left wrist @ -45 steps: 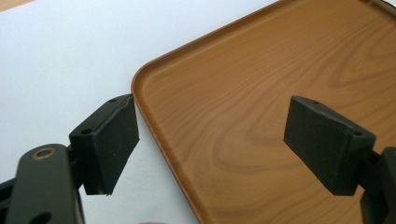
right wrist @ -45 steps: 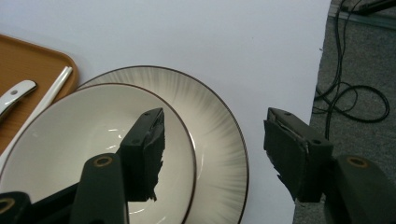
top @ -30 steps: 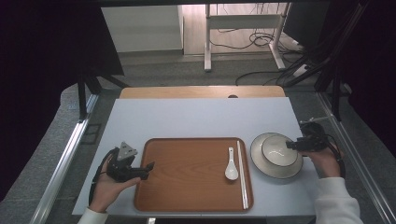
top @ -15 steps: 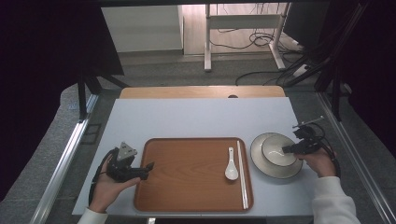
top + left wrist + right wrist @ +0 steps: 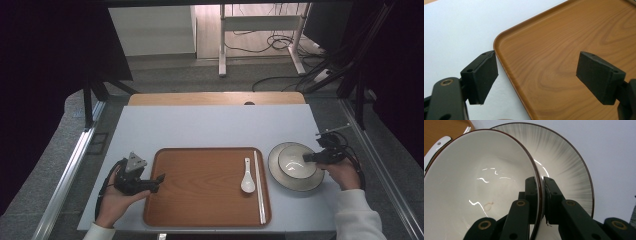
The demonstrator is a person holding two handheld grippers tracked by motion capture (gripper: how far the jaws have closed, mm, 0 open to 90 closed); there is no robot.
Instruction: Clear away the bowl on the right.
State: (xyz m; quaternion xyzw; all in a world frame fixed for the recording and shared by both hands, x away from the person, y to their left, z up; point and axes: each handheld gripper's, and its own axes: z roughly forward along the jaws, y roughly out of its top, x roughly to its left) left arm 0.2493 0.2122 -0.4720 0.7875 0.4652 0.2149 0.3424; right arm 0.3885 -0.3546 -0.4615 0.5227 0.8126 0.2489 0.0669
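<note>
Left gripper hovers at the wooden tray's left edge, jaws wide apart, nothing between them. Spoon and chopsticks lie on the tray. Over right, the right gripper has just been closing, clamped on the bowl's rim, bowl sitting on its plate.
</note>
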